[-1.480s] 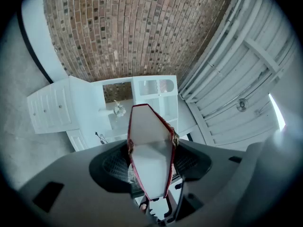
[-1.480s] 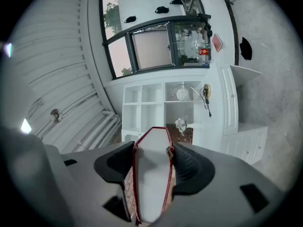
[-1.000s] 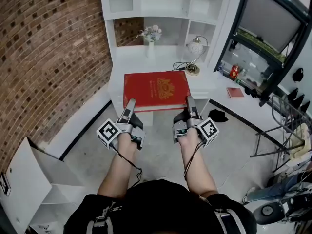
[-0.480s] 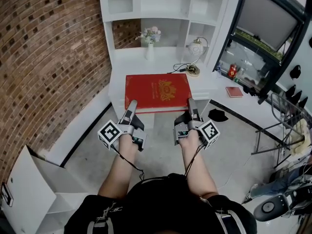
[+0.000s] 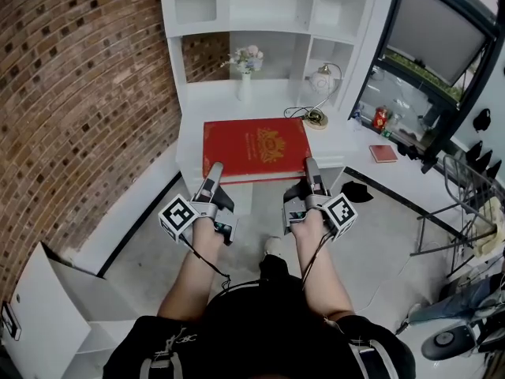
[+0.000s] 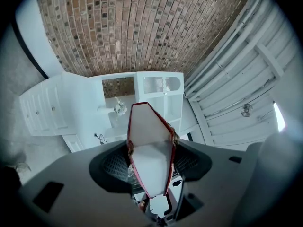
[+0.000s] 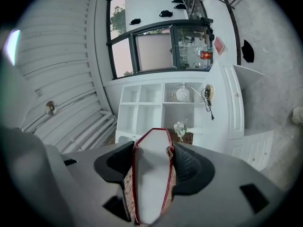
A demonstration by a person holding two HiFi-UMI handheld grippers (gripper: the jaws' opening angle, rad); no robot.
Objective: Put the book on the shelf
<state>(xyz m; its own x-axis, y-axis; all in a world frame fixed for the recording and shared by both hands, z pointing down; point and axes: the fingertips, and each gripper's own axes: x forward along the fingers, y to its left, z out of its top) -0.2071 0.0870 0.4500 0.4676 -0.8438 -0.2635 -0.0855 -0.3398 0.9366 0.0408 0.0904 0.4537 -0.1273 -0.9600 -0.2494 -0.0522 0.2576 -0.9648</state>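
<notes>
The left claw (image 5: pixel 211 169) and the right claw (image 5: pixel 311 166) each squeeze the near edge of the big red book (image 5: pixel 255 144). The book lies flat over the white desk (image 5: pixel 339 136), below the shelf (image 5: pixel 272 24). I cannot tell if it touches the desk. So the grab looks done. The book is not on the shelf yet. I think lifting it up there is what is left.

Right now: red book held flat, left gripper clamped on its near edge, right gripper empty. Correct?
No: the right gripper is not empty; its fingers are shut on the red book too, as the right gripper view shows. The rest holds: book flat, left gripper on its near edge.
</notes>
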